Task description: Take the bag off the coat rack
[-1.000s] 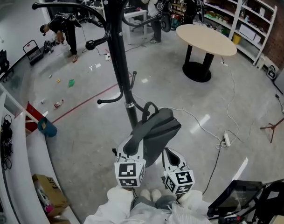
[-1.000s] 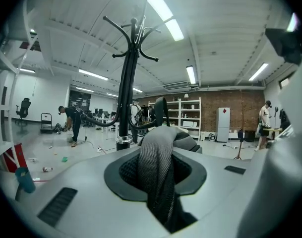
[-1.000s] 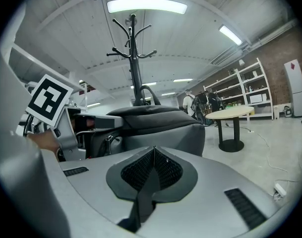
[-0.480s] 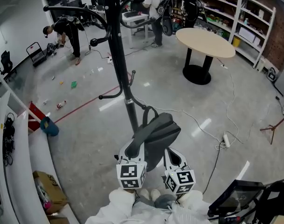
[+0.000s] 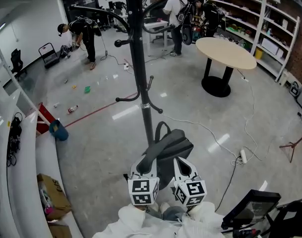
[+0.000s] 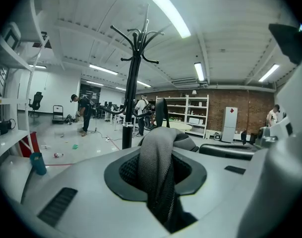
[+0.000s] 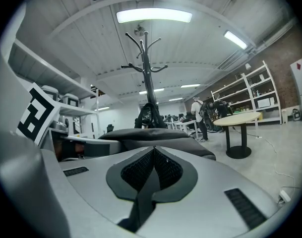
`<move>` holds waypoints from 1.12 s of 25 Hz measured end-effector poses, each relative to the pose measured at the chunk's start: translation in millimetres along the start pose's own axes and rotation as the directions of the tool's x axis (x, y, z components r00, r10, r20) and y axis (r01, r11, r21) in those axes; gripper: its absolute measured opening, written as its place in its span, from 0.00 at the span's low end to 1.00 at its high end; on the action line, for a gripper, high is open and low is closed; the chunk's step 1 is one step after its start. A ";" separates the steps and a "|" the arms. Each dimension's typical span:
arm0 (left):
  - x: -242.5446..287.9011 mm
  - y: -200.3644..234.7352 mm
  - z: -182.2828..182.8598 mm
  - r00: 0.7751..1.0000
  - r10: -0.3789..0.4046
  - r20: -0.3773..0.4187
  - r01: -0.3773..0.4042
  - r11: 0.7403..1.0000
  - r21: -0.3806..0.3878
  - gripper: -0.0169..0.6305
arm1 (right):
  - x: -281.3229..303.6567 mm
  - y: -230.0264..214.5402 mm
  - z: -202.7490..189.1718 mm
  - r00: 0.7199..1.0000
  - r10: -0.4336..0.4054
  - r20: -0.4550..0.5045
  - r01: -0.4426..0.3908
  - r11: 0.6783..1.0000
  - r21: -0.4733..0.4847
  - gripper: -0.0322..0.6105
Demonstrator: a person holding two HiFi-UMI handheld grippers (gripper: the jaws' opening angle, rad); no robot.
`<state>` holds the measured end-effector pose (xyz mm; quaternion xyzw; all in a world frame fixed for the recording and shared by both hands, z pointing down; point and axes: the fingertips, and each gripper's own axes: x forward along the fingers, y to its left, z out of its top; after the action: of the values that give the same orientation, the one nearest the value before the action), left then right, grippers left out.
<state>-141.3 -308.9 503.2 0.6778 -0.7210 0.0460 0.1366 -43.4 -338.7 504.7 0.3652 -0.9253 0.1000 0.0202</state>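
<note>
As I look down in the head view, the grey bag [image 5: 171,147] sits low, just beside the pole of the coat rack [image 5: 140,68]. My left claw [image 5: 145,166] is at its strap, and my right claw [image 5: 184,166] is close alongside. In the left gripper view, my jaws stand narrow, clamped on the bag's mesh strap [image 6: 158,167]. In the right gripper view, my jaws are pressed together, and the bag lies just beyond them.
</note>
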 end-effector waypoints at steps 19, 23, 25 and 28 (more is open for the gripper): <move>-55.5 24.8 -14.6 1.000 0.030 0.009 -0.029 0.998 -0.051 0.15 | -21.5 57.3 -12.8 1.000 -0.003 0.012 0.004 0.998 -0.057 0.07; -63.4 33.5 -17.8 0.999 0.045 -0.004 -0.045 0.997 -0.060 0.15 | -18.4 73.6 -12.2 1.000 0.024 0.007 -0.023 0.996 -0.086 0.07; -66.1 36.5 -20.2 0.999 0.046 -0.014 -0.047 0.996 -0.071 0.15 | -18.1 80.0 -11.8 1.000 0.031 -0.006 -0.031 0.993 -0.110 0.07; -67.0 38.7 -21.9 0.999 0.045 -0.019 -0.046 0.996 -0.077 0.15 | -15.1 86.1 -10.1 0.999 0.041 -0.009 -0.042 0.990 -0.138 0.07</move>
<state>-173.7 -235.8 511.5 0.6549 -0.7363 0.0269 0.1679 -91.2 -265.1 498.3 0.3433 -0.9374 0.0371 0.0461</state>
